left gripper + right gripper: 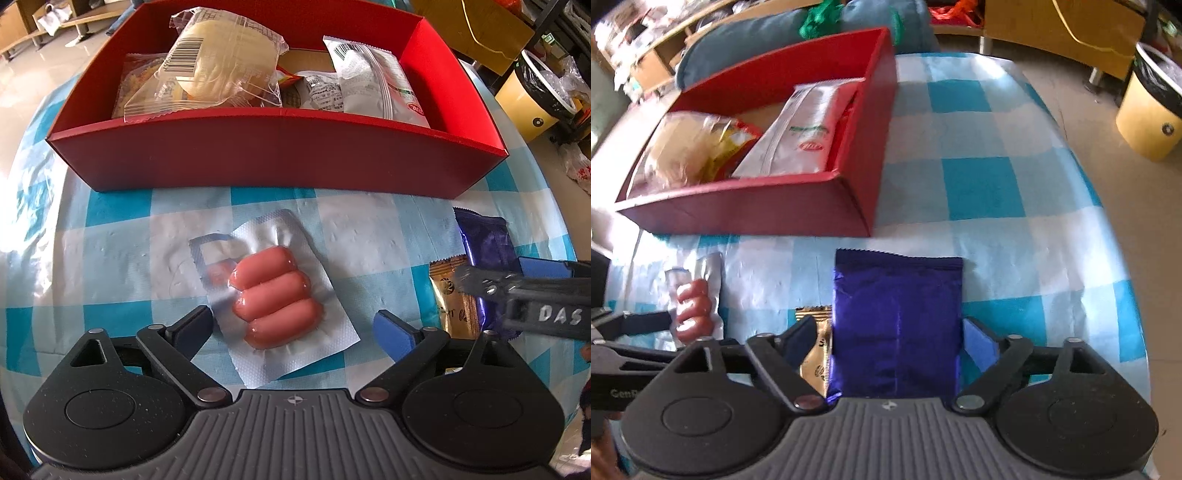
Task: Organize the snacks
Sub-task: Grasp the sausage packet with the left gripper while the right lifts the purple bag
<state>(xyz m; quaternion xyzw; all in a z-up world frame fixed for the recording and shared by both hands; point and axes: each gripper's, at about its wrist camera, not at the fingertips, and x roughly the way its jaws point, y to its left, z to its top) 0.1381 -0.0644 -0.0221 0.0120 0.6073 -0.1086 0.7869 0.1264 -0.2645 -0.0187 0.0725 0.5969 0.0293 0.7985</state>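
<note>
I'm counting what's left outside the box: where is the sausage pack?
In the left wrist view, the sausage pack lies on the checkered tablecloth before the red box, between the open left gripper fingers.

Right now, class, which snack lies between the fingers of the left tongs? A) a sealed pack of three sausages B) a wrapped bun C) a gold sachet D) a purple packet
A: the sausage pack lies on the checked cloth between the open left tongs.
</note>
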